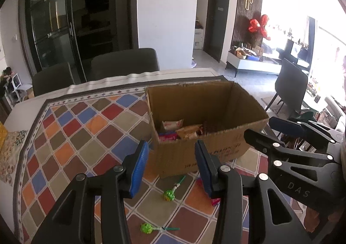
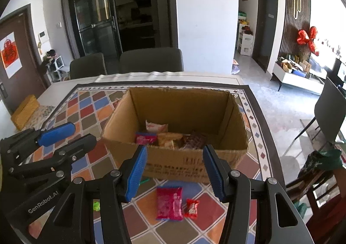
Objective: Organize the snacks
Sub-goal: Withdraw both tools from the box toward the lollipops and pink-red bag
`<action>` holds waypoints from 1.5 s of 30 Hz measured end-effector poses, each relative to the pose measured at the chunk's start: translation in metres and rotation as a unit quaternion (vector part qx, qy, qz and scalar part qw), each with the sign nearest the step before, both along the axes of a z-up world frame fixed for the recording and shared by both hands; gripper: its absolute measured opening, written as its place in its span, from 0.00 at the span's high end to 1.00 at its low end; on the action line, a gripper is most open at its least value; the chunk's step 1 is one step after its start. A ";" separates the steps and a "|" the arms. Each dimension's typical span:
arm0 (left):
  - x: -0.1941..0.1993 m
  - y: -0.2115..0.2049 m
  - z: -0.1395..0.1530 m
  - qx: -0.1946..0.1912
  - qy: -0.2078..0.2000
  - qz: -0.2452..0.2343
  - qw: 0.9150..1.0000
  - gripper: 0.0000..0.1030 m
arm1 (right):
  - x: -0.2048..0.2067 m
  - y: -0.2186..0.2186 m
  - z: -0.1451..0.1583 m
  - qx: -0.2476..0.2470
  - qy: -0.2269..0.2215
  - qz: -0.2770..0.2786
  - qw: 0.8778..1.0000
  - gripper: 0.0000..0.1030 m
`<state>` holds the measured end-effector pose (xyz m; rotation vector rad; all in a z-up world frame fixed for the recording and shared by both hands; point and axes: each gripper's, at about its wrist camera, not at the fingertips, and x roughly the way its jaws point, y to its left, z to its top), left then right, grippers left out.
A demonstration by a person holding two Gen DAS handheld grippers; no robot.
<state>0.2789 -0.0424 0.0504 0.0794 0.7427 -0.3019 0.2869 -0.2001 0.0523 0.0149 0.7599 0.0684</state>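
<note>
Behind our table [image 1: 21,103] we see dark chairs and a big glass door. On top lies a cloth [image 1: 82,131] with lots of colored squares. On the cloth stands a brown cardboard box [image 2: 183,161], open at the top. Some snacks already lie at the bottom of it.

More snacks wait on the cloth, just in front of the box. We see a pink packet [image 2: 169,203] lying flat, and a small red packet [image 2: 191,208] touching its side. We also see two green lollipops. One green lollipop [image 1: 169,194] lies near the box, and the other lollipop [image 1: 146,228] lies closer to us.

Our left gripper [image 1: 170,170] hangs over the lollipops. Its blue fingers are partly apart, and nothing is between them. Our right gripper [image 2: 176,173] hangs over the pink packet. Its fingers are also partly apart and hold nothing.

We think the packets are very light and soft. They look shiny, so they may slip and crinkle. What is inside could crack if we squeeze hard. It seems best to pinch the pink packet across its narrow middle, with a gentle squeeze.

The lollipops look light too. Each has a hard round head and a thin stick. The stick may be too thin to grab, so the wrapped head looks like the better place to hold.
</note>
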 end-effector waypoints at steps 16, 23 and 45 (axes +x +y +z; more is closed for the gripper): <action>-0.034 0.013 -0.049 -0.004 0.032 0.001 0.999 0.51 | -0.037 0.013 -0.050 0.006 0.022 0.011 1.000 0.41; -0.036 0.014 -0.077 -0.004 0.059 -0.004 0.998 0.48 | -0.039 0.011 -0.085 0.018 0.067 0.005 0.998 0.41; -0.005 0.007 -0.137 0.042 0.120 -0.034 0.991 0.45 | -0.013 0.014 -0.149 0.004 0.144 0.010 0.990 0.32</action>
